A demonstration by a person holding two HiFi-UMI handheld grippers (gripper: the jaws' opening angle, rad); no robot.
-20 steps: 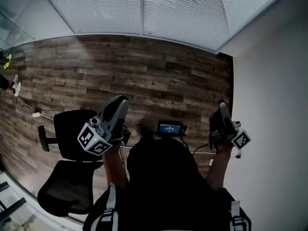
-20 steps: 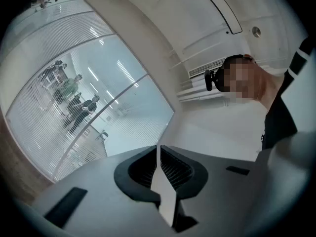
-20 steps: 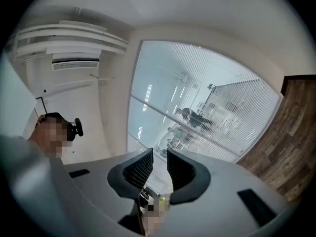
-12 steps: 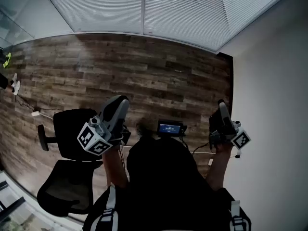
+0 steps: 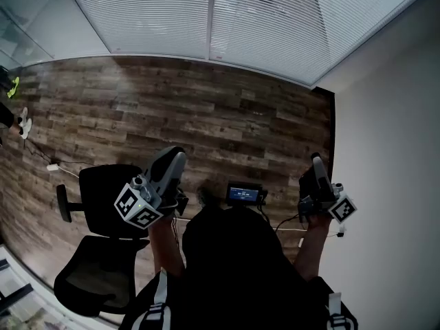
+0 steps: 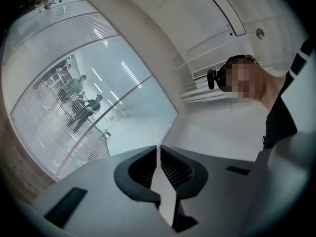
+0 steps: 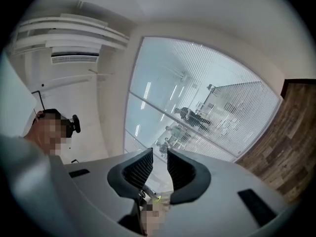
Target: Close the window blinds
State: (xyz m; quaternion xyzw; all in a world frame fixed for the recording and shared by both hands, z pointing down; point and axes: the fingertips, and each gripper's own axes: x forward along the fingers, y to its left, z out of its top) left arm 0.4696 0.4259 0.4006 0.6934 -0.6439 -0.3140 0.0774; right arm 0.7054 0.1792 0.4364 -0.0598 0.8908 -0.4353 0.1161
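Observation:
White slatted window blinds hang across the windows at the far side of a dark wood floor, their slats level with light showing between them. My left gripper is held in front of my body, well short of the blinds, with its jaws shut and nothing between them. In the left gripper view the gripper faces the blinds from a distance. My right gripper is held near the white wall. Its jaws stand a little apart with nothing in the gap, and the blinds lie beyond.
A black office chair stands just left of my left arm. A small device with a lit screen hangs at my chest. A white wall runs along the right. Cables and a plug lie on the floor at left.
The whole scene, both grippers included, sits slightly lower in the head view than before. Neither gripper has changed its pose or its jaws.

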